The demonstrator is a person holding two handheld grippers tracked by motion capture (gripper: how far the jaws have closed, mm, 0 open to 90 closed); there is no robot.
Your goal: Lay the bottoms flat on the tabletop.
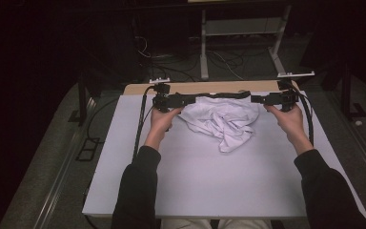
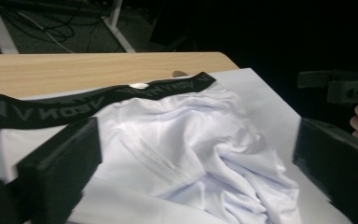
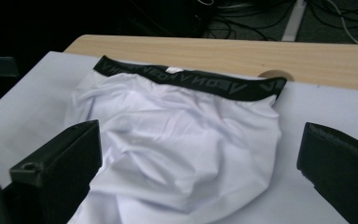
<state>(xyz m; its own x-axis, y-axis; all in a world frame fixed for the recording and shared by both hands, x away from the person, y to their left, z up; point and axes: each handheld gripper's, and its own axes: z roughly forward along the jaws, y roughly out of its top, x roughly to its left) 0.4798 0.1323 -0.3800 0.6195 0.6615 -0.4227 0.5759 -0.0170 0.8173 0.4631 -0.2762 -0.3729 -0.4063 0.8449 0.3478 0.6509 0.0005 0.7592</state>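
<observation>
White briefs (image 1: 225, 122) with a black lettered waistband (image 1: 221, 95) lie crumpled at the far middle of the white table top (image 1: 209, 176). My left gripper (image 1: 190, 99) is at the waistband's left end and my right gripper (image 1: 253, 99) at its right end, both pointing inward. In the left gripper view the jaws of the left gripper (image 2: 193, 144) stand wide apart, with the briefs (image 2: 191, 135) lying beyond them untouched. The right gripper (image 3: 198, 144) also has its jaws spread, and the cloth (image 3: 177, 126) rests flat ahead of them with the waistband (image 3: 191, 81) stretched along the far side.
A bare wooden strip (image 1: 195, 88) runs along the table's far edge just behind the waistband. Beyond it stand metal frame legs (image 1: 204, 47) and loose cables on a dark floor. The person's forearms in dark sleeves reach in from the near edge.
</observation>
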